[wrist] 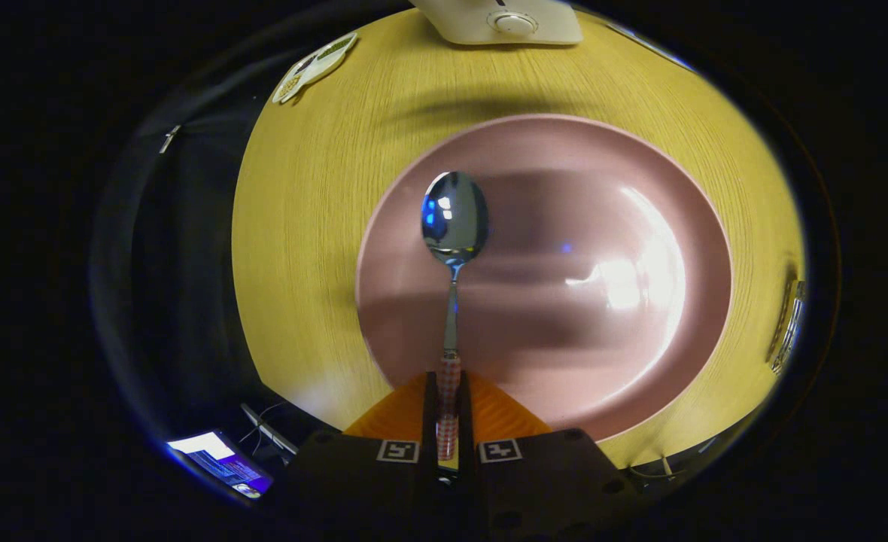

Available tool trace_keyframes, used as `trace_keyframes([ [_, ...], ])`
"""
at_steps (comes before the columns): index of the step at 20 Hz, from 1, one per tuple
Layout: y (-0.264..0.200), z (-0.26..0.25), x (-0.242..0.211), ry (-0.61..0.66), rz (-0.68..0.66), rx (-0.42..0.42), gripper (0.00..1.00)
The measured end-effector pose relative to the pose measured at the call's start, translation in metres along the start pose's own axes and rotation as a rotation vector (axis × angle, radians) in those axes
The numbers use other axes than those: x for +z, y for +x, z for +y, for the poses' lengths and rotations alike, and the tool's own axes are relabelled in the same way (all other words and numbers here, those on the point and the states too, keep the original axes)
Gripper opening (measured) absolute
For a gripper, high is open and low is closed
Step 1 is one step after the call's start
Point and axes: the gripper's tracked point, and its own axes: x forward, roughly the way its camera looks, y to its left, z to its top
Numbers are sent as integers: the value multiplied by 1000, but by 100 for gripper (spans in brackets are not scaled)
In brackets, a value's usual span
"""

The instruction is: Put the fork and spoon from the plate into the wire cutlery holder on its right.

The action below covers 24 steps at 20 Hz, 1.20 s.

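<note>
Spoon [454, 226] clamped in the claw [448, 410] above the plate [564, 188].

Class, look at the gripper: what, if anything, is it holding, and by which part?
The gripper is shut on the spoon, both fingers pinching its checked handle, bowl pointing ahead over the pink plate.

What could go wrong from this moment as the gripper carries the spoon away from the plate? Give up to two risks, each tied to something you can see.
1. The gripper is shut on the spoon only at the end of its checked handle, with the bowl far ahead of the fingers. That long overhang could let it pivot or slip.

2. The spoon hangs over the pink plate; if dropped, it may strike it or slide onto the wooden table.
</note>
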Motion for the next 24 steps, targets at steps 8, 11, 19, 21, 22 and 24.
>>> trace_keyframes([
  [8, -49, -6, 10, 2, -55, 125, 10],
  [11, -87, -16, 6, -47, -92, 164, 10],
  [19, -200, -66, -17, -142, -199, 198, 10],
  [21, -222, -88, -23, -154, -213, 178, 10],
  [22, -233, -102, -22, -154, -215, 171, 10],
  [24, -257, -128, -29, -147, -214, 147, 10],
])
